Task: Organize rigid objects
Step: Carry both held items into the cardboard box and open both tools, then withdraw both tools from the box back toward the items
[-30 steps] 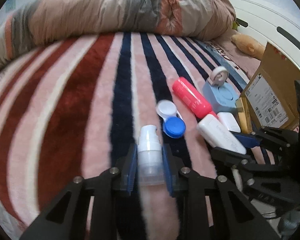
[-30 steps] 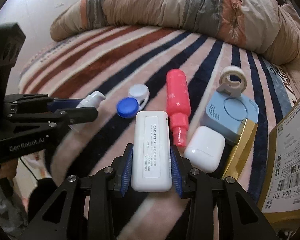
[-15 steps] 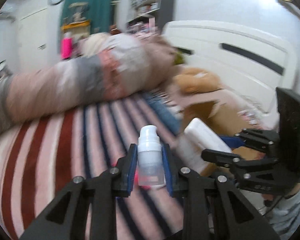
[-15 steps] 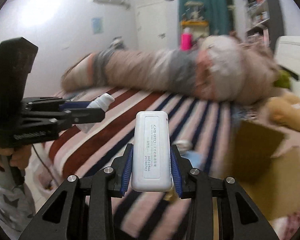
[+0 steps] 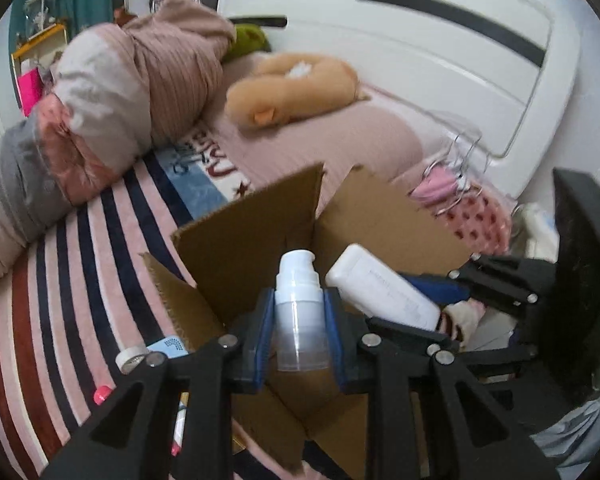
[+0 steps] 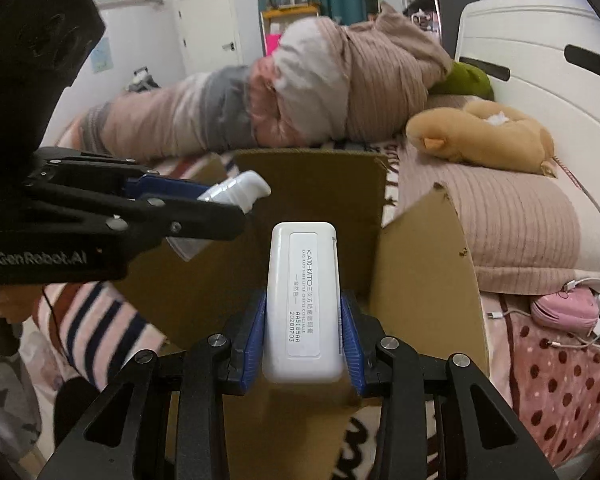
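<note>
My left gripper [image 5: 299, 332] is shut on a small clear pump bottle [image 5: 299, 304] with a white top, held over the open cardboard box [image 5: 252, 236]. My right gripper [image 6: 303, 332] is shut on a white flat case [image 6: 303, 300] with a printed label, also held above the box [image 6: 312, 188]. Each gripper shows in the other's view: the right one with the white case [image 5: 380, 292] beside my left, the left one with the pump bottle [image 6: 236, 192] at the left of the right wrist view.
A tape roll [image 5: 130, 356], a light blue item [image 5: 168, 346] and the red bottle's end [image 5: 102, 394] lie on the striped blanket [image 5: 60, 300] left of the box. A rolled quilt [image 6: 300, 92], a plush toy [image 6: 484, 136], a pink pillow and cables lie beyond.
Both grippers lifted their objects off the blanket and swung right. They now hang over the open cardboard box instead of over the row of items.
</note>
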